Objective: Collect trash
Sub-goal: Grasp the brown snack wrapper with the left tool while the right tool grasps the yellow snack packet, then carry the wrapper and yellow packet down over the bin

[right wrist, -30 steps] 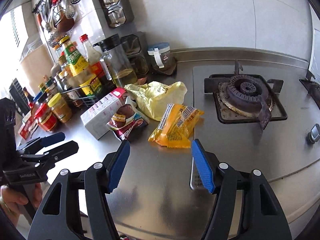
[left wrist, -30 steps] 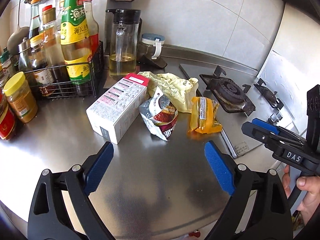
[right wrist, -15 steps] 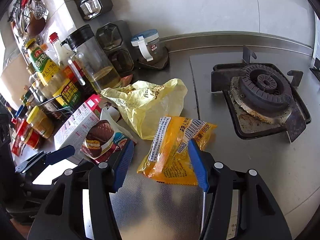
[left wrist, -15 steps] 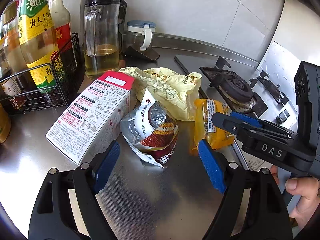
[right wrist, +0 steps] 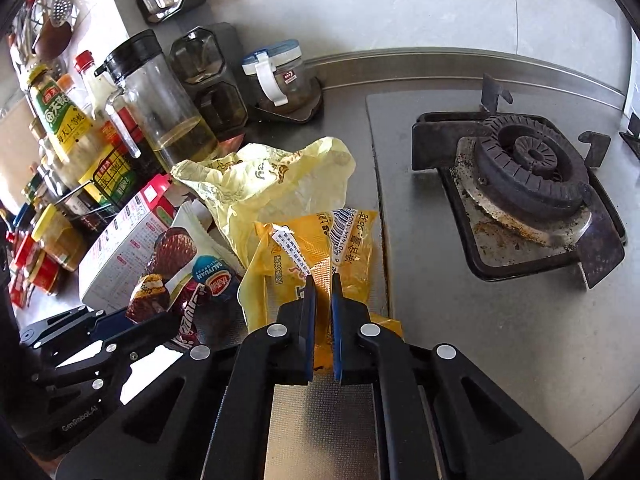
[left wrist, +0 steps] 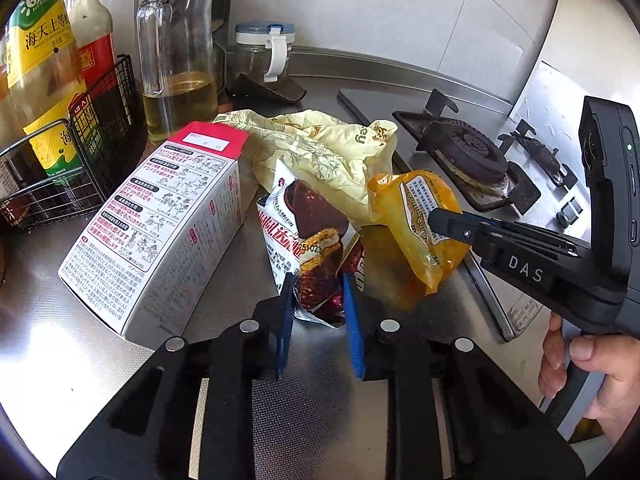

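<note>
My left gripper (left wrist: 318,284) is shut on the near end of a silver and brown chocolate-pie wrapper (left wrist: 308,232), which also shows in the right wrist view (right wrist: 176,276). My right gripper (right wrist: 323,284) is shut on an orange snack wrapper (right wrist: 316,248), seen in the left wrist view (left wrist: 416,224) pinched and lifted at its right side. A crumpled pale yellow plastic bag (left wrist: 320,152) lies behind both wrappers. A white and pink carton (left wrist: 160,220) lies on its side at the left.
A wire rack of sauce bottles (left wrist: 52,120), an oil jug (left wrist: 176,60) and a lidded jar (left wrist: 264,56) stand at the back left. A gas burner (right wrist: 528,164) sits on the right. The steel counter (left wrist: 60,360) runs toward me.
Both grippers moved forward and closed: the left on the chocolate-pie wrapper, the right on the orange wrapper, which now stands crumpled between the fingers.
</note>
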Demonstrator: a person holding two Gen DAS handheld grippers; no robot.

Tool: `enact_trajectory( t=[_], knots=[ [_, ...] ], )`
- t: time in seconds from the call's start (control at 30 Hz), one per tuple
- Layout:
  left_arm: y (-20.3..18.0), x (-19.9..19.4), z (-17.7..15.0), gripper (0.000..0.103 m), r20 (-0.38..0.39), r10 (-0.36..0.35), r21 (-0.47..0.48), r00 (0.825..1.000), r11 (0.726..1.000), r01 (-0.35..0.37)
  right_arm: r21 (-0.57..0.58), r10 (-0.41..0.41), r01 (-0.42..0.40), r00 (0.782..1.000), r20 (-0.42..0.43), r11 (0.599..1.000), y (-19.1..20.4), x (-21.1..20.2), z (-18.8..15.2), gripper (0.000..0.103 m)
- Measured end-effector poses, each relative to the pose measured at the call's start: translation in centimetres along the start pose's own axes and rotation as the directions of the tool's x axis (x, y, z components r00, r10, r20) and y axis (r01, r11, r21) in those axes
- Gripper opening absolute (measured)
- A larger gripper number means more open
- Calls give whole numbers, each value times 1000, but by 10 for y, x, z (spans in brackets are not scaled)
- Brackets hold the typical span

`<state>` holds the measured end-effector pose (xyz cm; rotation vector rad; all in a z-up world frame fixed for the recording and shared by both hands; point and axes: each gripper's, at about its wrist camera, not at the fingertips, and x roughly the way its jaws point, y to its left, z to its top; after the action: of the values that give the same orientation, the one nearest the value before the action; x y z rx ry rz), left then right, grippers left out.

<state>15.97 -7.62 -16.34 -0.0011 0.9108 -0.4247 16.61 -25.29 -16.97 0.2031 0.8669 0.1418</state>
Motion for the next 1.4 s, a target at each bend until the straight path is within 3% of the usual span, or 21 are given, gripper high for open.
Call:
enact_trajectory(
  t=[0.47, 0.83, 1.13, 1.4],
  knots=[
    [-24, -61, -23, 9, 57, 2, 26, 998, 1000, -4, 5, 40, -40, 998, 53, 999, 2, -67, -28, 8],
    [-41, -123, -92, 8, 55, 57, 32, 997, 998, -58, -85, 83, -79, 996, 42, 993, 28, -131, -82, 8],
    [-41, -158, -161, 8, 1, 50, -17, 999, 999, -50, -126, 124, -127, 992, -27, 984, 38, -164, -140, 8],
    [-43, -162, -223, 8, -89, 28, -49, 996, 998, -32, -142, 146, -172, 973, -181, 975, 34, -166, -208, 8]
  ],
)
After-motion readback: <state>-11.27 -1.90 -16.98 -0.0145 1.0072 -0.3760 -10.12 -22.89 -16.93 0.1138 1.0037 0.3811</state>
